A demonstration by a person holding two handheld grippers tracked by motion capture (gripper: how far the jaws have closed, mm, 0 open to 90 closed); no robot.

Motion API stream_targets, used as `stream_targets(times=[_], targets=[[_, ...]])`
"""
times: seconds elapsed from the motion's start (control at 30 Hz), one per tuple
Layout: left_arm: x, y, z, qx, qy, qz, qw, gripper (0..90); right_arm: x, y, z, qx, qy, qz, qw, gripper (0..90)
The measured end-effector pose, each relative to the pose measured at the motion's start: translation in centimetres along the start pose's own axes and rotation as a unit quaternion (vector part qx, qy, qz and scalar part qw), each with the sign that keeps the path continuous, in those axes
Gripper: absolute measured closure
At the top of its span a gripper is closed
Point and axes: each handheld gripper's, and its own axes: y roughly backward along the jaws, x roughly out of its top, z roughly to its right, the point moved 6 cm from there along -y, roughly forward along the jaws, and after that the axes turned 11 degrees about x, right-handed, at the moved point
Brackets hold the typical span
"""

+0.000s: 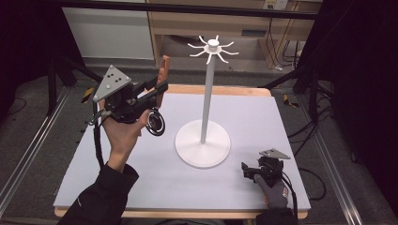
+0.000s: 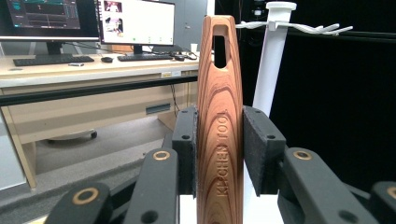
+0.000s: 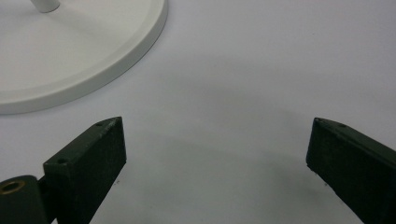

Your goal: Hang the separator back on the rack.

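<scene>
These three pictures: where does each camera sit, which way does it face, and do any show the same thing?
High view: above the person's side, looking forward and down on the table; both forearms, the left gripper and right gripper show.
Left gripper view: rides the left gripper, facing level toward desks and monitors; its jaws clamp a wooden tool.
Right gripper view: rides the right gripper, facing down at the table; its jaws stand apart.
Shared: the white stand is in all three; the wooden tool in the high and left gripper views.

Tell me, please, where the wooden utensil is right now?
The wooden utensil is clamped upright in the left tool, raised above the table's far-left corner, left of the white stand.
</scene>
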Motion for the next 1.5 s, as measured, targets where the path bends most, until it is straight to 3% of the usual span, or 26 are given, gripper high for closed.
stream_targets(times=[0.5, 0.6, 0.63, 1.5], targets=[[0.9, -0.9, 1.3, -0.021, 0.002, 0.004, 0.9998, 67.3, 0.0, -0.1, 0.0, 0.002, -0.002, -0.001, 1.0000, 5.3], [1.1, -0.7, 1.8, -0.024, 0.011, -0.002, 0.9996, 67.3, 0.0, -0.1, 0.0, 0.001, -0.003, -0.002, 1.0000, 5.3], [1.4, -0.9, 1.7, -0.025, -0.001, 0.010, 0.9996, 67.3, 0.0, -0.1, 0.0, 0.001, -0.003, -0.002, 1.0000, 5.3], [1.9, -2.1, 3.3, -0.035, -0.013, 0.006, 0.9993, 67.3, -0.1, -0.1, 0.1, 0.002, -0.004, -0.001, 1.0000, 5.3]])
